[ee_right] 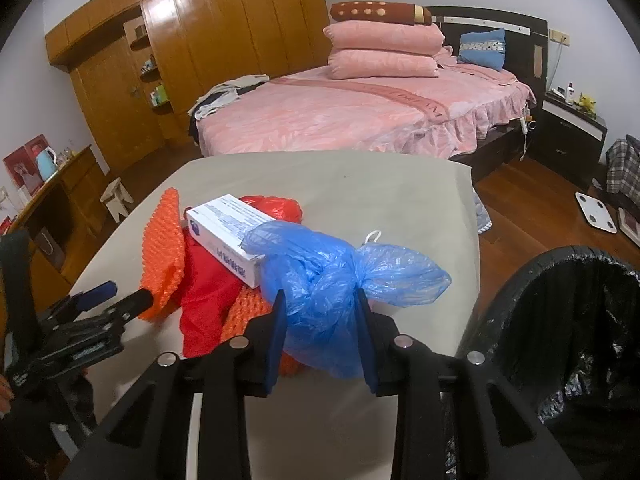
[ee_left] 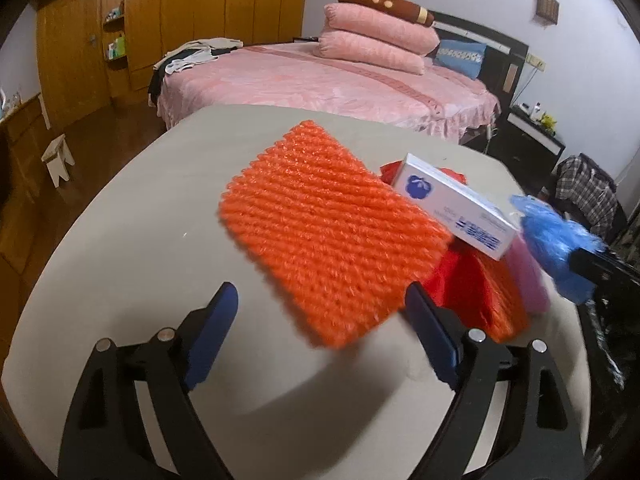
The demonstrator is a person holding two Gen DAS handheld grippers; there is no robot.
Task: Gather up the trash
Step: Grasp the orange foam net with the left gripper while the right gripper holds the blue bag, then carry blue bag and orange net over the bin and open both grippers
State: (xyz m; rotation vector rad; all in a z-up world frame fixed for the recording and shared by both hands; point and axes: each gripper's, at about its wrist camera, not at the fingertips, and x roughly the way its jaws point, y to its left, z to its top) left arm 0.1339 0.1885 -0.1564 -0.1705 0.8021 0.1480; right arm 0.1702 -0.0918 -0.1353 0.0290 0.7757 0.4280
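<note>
1. Fingers of the right gripper (ee_right: 320, 312) are clenched on a knotted blue plastic bag (ee_right: 340, 276), one blue pad on each side of it.
2. Fingers of the left gripper (ee_left: 320, 304) stand wide apart and released; no pad presses on anything. The near corner of an orange foam mat (ee_left: 328, 236) lies between them, its right edge close to the right pad; contact cannot be told.
3. Seen from the right wrist, the left gripper (ee_right: 124, 296) enters from the left side, its tips at the edge of the orange foam mat (ee_right: 164, 256).
4. Trash pile on the grey table (ee_left: 140, 220): the orange mat lies partly on a red plastic bag (ee_right: 208, 300); a white box with blue print (ee_right: 232, 232) rests on top of the pile, touching the blue bag.
5. White box (ee_left: 452, 208) and blue bag (ee_left: 560, 248) appear at the right of the pile in the left wrist view; a pink item (ee_left: 528, 276) lies beside them.
6. Black bin with a black liner (ee_right: 560, 320) stands just beside the table's right edge.
7. Background: a bed with a pink cover (ee_right: 360, 112) and a wooden wardrobe (ee_right: 200, 32).
</note>
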